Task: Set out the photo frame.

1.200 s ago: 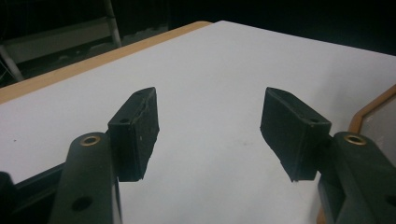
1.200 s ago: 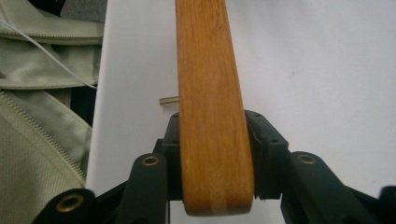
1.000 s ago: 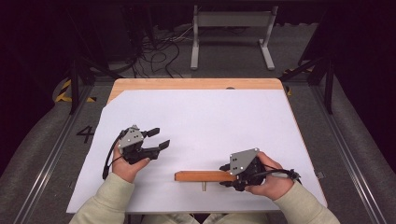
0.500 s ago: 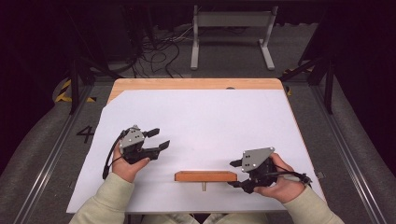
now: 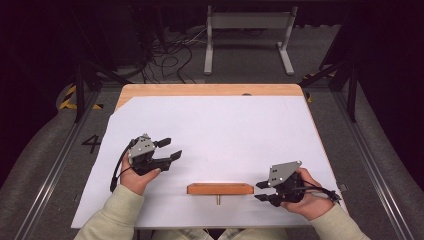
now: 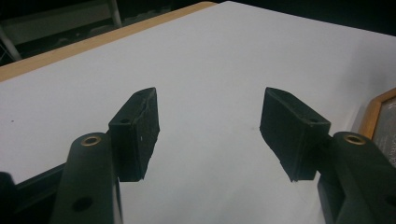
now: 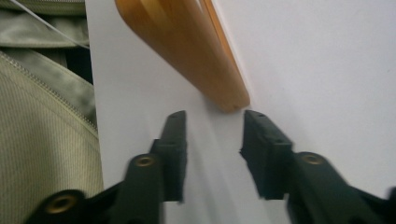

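A long, flat wooden piece [image 5: 220,188] lies near the table's front edge, with a small metal peg [image 5: 218,199] sticking out of its near side. My right gripper [image 5: 258,191] is just off its right end, pointing at it. In the right gripper view the wooden piece's end [image 7: 187,46] lies just ahead of the right gripper [image 7: 214,119]. Its jaws have just been closing, with a gap left and nothing between them. My left gripper [image 5: 172,148] rests to the left, open over bare white sheet. In the left gripper view the left gripper [image 6: 210,116] holds nothing, and the wooden piece's edge [image 6: 373,112] shows far right.
A white sheet [image 5: 215,130] covers the table, with a wooden strip [image 5: 210,90] bare along the far edge. Both forearms in light sleeves [image 7: 42,140] come in from the front edge. Cables and a metal stand [image 5: 247,20] lie on the floor beyond.
My right gripper has drawn back to the right, off the wooden piece's right end, and its jaws now stand narrower. The wooden piece and my left gripper have stayed put.
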Demonstrator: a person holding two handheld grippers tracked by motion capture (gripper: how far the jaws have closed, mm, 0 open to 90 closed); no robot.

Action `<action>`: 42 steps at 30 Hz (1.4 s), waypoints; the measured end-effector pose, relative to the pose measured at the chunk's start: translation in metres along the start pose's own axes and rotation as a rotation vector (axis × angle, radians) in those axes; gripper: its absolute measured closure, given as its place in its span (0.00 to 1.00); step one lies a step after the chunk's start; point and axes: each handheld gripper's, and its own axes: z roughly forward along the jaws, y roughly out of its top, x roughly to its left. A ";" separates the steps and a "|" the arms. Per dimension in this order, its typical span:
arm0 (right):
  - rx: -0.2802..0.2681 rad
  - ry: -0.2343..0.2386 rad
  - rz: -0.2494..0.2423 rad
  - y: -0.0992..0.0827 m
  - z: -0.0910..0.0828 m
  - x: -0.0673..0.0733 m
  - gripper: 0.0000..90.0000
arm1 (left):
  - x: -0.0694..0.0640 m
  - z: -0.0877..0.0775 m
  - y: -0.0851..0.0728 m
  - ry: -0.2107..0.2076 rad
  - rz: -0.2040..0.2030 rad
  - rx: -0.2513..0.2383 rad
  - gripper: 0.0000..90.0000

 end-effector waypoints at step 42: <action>-0.087 0.012 0.216 0.004 0.051 -0.026 1.00 | -0.005 0.005 -0.001 0.004 0.028 0.038 0.43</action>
